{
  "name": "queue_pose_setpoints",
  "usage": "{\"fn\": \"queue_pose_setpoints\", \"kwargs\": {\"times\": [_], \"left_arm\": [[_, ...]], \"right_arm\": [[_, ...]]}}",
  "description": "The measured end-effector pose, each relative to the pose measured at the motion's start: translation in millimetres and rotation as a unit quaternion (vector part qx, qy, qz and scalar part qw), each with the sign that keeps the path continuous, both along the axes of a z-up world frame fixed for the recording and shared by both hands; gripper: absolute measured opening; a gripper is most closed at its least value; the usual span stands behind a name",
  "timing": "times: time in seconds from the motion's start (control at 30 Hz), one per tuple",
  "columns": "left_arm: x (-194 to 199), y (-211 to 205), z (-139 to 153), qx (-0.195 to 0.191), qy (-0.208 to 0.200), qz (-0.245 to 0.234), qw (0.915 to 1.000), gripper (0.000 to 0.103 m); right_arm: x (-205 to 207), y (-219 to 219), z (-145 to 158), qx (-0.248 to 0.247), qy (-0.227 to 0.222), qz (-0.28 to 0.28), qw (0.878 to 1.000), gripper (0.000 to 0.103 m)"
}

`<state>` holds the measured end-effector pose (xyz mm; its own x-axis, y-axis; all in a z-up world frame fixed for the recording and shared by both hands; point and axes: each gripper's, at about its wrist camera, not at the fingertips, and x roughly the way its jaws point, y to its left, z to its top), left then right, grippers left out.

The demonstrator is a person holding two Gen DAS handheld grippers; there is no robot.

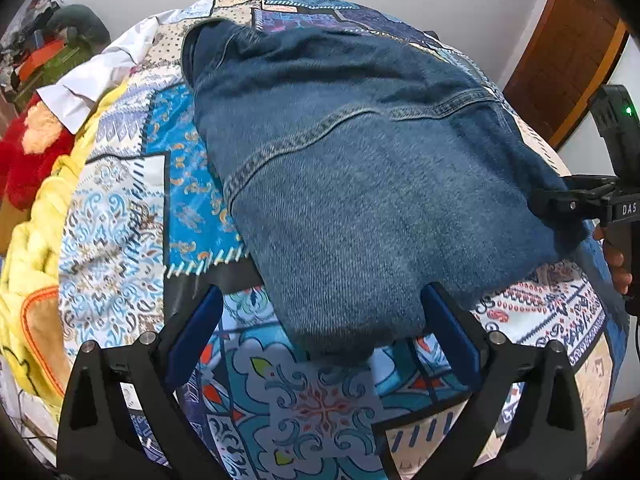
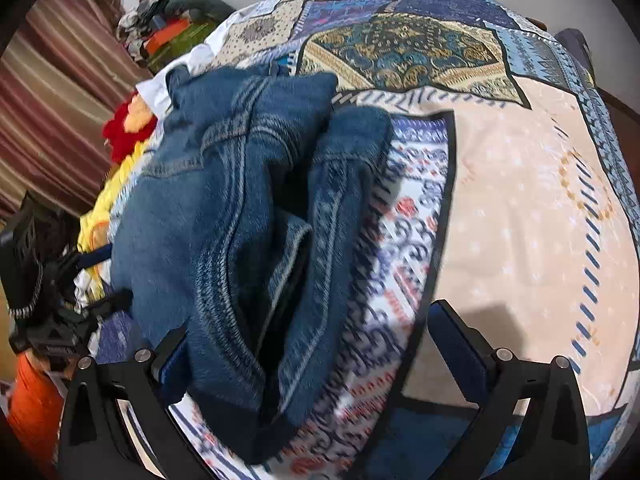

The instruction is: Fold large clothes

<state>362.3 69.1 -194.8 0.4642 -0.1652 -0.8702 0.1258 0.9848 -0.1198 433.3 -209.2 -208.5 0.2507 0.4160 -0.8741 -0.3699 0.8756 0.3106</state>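
While the folded jeans [image 1: 360,184] lie on the bedspread [image 1: 120,220], both grippers stand wide open. Left gripper [image 1: 320,340] and right gripper [image 2: 304,360] grip nothing, fingers spread.

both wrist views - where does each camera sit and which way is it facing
Left wrist: on the left gripper, angled down at the denim garment on the patchwork bedspread; its open fingers show, plus the right gripper and a hand.
Right wrist: on the right gripper, angled down along the garment's folded edge; its open fingers show, with the left gripper at the left edge.
Shared: garment, bedspread, yellow blanket.
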Motion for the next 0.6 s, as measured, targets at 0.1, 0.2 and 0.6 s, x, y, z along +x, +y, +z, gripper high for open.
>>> {"fn": "queue_pose_setpoints", "kwargs": {"times": [0.1,0.2,0.6], "left_arm": [[-3,2,7,0.006,-0.002,-0.011,0.9999,0.101],[-10,-1,24,0.056,-0.027,-0.018,0.9979,0.1],[79,33,70,0.085,-0.102,0.04,0.9904,0.1]], "right_arm": [[-5,-7,10,-0.018,-0.017,0.007,1.0,0.103],[-7,-8,29,-0.037,-0.043,0.011,0.998,0.103],[48,48,79,-0.004,-0.106,0.005,0.994,0.103]]}}
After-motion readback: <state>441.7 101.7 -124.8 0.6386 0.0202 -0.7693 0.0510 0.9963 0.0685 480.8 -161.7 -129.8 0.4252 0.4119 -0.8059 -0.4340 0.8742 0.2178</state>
